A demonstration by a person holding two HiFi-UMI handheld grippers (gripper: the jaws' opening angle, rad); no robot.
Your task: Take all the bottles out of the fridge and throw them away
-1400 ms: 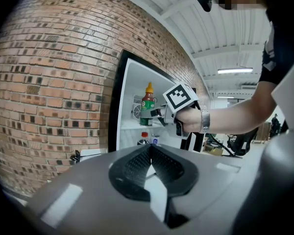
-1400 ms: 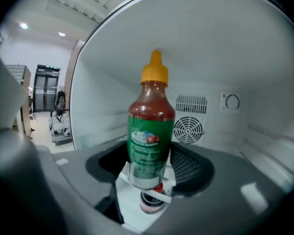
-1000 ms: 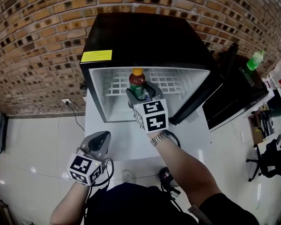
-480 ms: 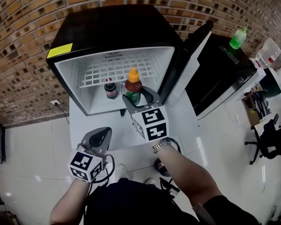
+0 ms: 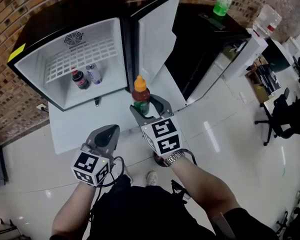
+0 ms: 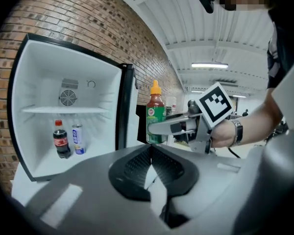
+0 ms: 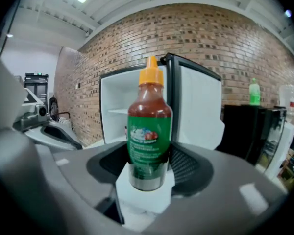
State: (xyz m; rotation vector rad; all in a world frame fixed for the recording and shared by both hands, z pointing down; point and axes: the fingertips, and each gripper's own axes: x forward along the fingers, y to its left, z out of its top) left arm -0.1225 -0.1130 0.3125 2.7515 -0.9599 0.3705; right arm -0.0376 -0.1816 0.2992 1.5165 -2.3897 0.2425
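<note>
Your right gripper clamps the sauce bottle; carry it upright and steady to throw away. Your left gripper is closed, empty.

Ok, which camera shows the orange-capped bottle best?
The right gripper view: the orange-capped bottle fills the centre, upright, clamped in the right tool. The left gripper view shows it smaller, side-on; the head view shows mostly its cap and shoulders from above.
</note>
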